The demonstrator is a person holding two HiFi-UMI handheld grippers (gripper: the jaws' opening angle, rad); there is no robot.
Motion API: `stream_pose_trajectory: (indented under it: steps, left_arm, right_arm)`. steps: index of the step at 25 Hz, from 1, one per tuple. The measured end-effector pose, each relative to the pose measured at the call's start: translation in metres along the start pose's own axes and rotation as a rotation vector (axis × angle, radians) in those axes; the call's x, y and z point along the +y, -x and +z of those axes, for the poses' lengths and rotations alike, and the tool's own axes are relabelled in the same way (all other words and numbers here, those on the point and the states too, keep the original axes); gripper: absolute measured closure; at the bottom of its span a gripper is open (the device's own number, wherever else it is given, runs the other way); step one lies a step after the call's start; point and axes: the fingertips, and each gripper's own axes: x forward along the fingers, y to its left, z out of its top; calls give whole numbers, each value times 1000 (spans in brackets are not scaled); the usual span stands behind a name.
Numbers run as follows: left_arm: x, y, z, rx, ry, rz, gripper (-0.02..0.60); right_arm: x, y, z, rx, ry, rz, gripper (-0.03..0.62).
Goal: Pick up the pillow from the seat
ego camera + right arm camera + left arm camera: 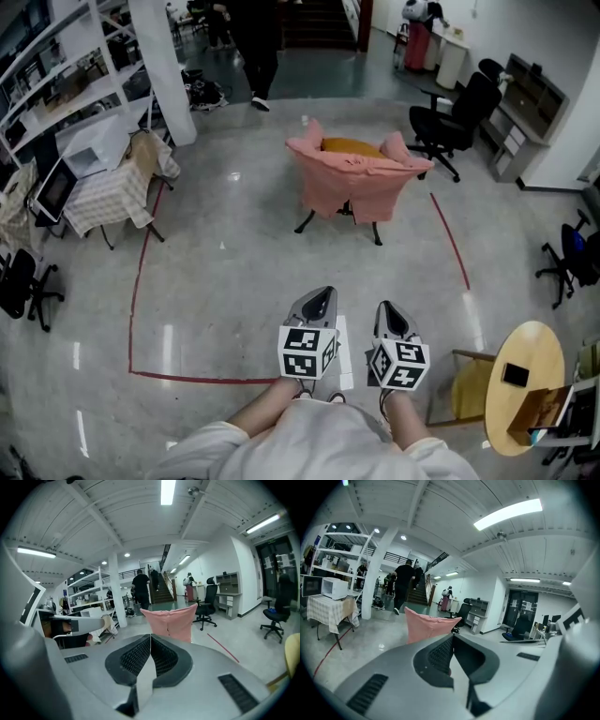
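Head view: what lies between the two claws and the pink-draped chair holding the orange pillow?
In the head view, only bare grey floor separates the left claw and right claw from the pink-draped chair.

One pillow [352, 146], one armchair [356, 183], two claws [323, 293] [387, 308]

1. The left grey plastic tongs [323, 293] are held low in front of the person. Their tips point forward and the jaws are pressed together, empty.
2. The right grey plastic tongs [386, 307] sit just beside them, likewise closed and empty.
3. Bare forearms [267, 405] extend from pale sleeves [206, 445].
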Motion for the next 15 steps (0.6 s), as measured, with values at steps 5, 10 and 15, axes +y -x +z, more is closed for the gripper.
stream_pose_trajectory:
  steps: [5, 10, 15]
  left_arm:
    - [25, -3, 2, 6, 16, 12, 574]
    - [37, -12, -5, 32, 26, 16, 574]
    - [39, -33, -3, 42, 21, 14, 574]
  right_arm:
    - [-5, -7, -3, 15, -9, -42, 565]
    - [-20, -12, -10, 38, -29, -81, 565]
    - [-34, -28, -8, 45, -36, -89, 565]
